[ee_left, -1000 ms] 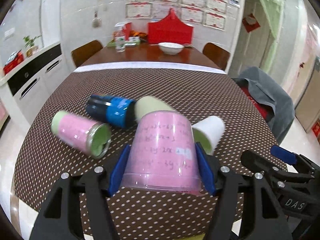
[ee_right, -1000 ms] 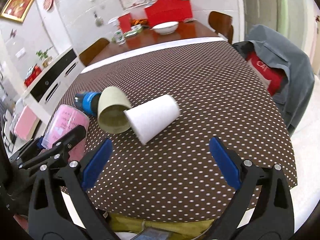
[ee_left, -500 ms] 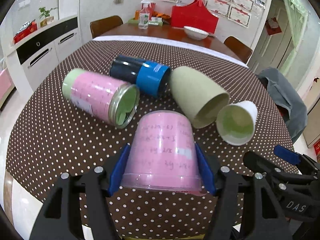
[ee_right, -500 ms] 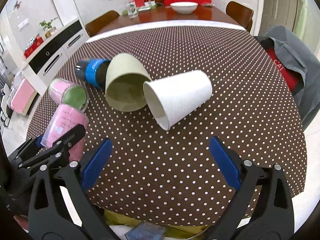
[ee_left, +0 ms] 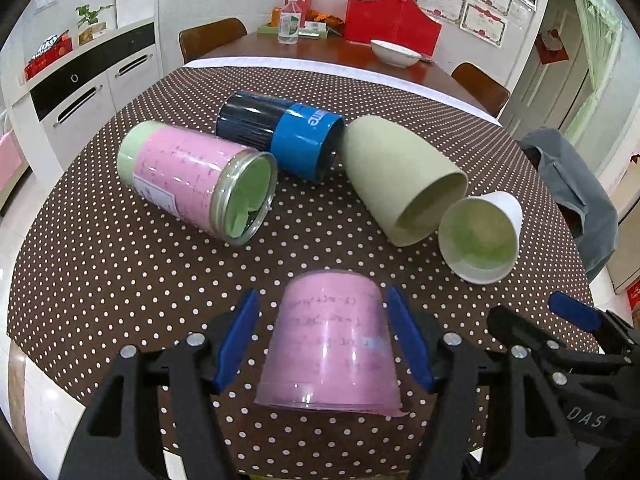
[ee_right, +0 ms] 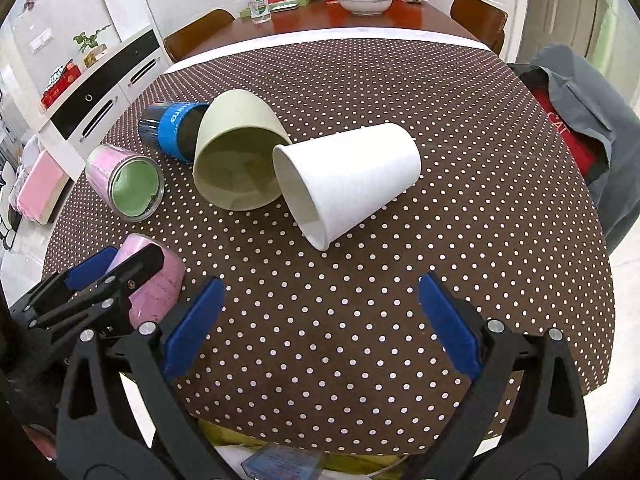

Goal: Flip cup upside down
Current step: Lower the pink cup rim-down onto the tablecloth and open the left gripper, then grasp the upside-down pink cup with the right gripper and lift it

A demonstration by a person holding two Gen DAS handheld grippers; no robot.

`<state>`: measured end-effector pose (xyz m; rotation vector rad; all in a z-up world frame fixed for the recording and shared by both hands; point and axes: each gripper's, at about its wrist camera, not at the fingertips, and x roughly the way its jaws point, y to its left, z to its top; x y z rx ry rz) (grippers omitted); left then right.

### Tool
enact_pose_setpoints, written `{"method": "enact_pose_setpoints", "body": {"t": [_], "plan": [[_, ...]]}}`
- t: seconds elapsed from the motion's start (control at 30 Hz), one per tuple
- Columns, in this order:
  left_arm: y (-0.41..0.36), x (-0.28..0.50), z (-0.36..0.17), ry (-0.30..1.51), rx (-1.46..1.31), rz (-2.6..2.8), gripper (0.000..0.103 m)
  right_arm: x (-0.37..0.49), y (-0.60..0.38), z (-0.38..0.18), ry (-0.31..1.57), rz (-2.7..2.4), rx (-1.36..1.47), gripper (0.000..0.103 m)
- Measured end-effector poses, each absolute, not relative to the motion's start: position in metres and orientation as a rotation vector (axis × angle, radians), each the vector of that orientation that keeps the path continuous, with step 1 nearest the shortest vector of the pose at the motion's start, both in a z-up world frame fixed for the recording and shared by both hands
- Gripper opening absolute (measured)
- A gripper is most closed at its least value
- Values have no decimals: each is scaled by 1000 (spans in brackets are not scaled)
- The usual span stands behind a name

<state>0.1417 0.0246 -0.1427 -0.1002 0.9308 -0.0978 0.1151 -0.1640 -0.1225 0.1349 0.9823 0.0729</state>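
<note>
A pink cup [ee_left: 329, 340] stands upside down, rim on the dotted desk [ee_left: 120, 260], between the spread fingers of the left gripper [ee_left: 325, 336], which no longer grip it. The right gripper [ee_right: 320, 320] hovers nearby, fingers wide apart and empty. Beyond lie a pink jar [ee_left: 196, 184], blue cup [ee_left: 280, 136], beige cup [ee_left: 396, 176] and white cup [ee_right: 352, 184], all on their sides.

black plastic gripper [ee_left: 324, 344] frames carry blue pads, silver screws, and white "das" lettering.
</note>
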Motion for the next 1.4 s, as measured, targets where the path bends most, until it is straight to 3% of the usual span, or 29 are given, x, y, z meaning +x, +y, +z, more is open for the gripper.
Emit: {"method": "enact_pose_setpoints", "body": {"t": [0.7,1.4], "plan": [[60,119,-88,805,-59,-10,66,112,-129,-79,865,186,122,96],[162,135,-130,913,-147,90,66,155,-29,-117,1049,296,51,96]]}}
